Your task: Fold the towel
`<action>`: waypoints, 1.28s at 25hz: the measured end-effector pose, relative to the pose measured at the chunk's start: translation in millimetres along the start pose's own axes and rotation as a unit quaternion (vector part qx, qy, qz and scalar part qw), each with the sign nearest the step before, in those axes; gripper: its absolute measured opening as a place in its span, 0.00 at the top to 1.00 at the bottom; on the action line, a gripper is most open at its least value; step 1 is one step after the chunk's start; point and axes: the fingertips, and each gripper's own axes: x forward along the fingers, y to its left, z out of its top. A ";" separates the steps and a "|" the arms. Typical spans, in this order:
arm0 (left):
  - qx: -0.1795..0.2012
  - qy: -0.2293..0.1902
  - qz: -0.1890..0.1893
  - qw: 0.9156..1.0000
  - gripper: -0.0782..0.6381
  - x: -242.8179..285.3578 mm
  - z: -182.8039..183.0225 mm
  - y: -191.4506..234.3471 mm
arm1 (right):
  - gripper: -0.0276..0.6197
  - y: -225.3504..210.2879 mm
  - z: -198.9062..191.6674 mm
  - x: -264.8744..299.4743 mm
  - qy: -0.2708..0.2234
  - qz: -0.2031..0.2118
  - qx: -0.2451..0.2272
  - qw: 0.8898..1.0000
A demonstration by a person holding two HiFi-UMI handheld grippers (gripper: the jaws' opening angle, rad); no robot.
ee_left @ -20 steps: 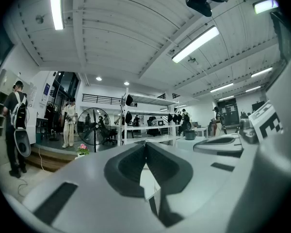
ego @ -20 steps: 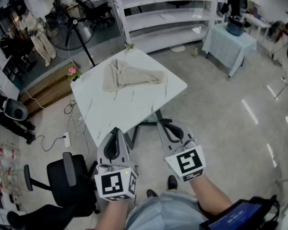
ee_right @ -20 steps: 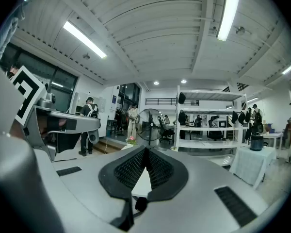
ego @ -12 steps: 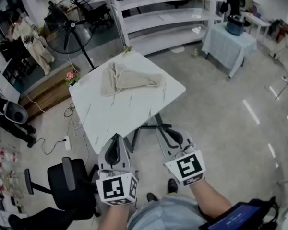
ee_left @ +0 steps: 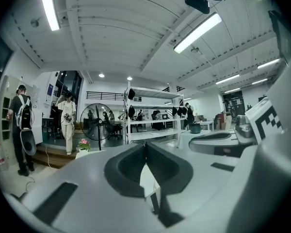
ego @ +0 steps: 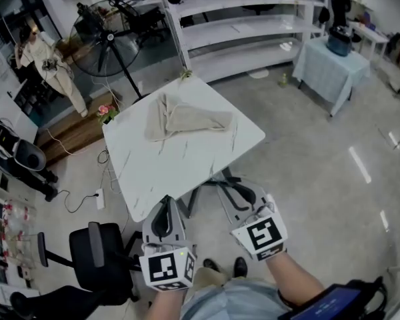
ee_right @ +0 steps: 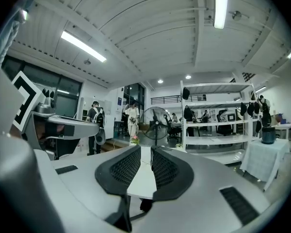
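We've got the towel (ego: pixel 187 120) bunched on the worktop (ego: pixel 187 169); left gripper (ego: pixel 165 200) fingers together, right gripper (ego: pixel 235 192) fingers slightly apart, empty.

no legible text, brands or numbers, only square marker patterns on left cube (ego: pixel 167 270), right cube (ego: pixel 261 233)

Open lab: white shelving (ego: pixel 247 27), floor fan (ego: pixel 101 31), office chair (ego: pixel 97 249).

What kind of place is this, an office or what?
Probably an open lab or workshop: long white shelving, a big standing fan, an office chair, and a crumpled towel on a white table.
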 end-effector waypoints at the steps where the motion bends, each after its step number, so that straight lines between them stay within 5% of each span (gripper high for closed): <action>1: -0.002 0.004 0.002 1.000 0.88 1.5 -4.6 4.0 | 0.84 1.8 -2.2 4.6 0.002 0.004 0.000 1.000; 9: -0.020 0.016 0.022 0.999 0.88 56.4 -23.9 33.3 | 0.84 -21.9 -22.5 60.4 0.022 0.019 -0.006 1.000; 19: -0.044 0.035 0.017 0.998 0.88 181.3 -46.3 111.3 | 0.84 -53.7 -39.0 198.9 0.054 0.033 -0.022 0.998; 32: -0.046 -0.005 0.010 0.999 0.88 279.9 -2.3 187.3 | 0.83 -87.2 11.3 325.6 0.036 0.028 -0.080 0.996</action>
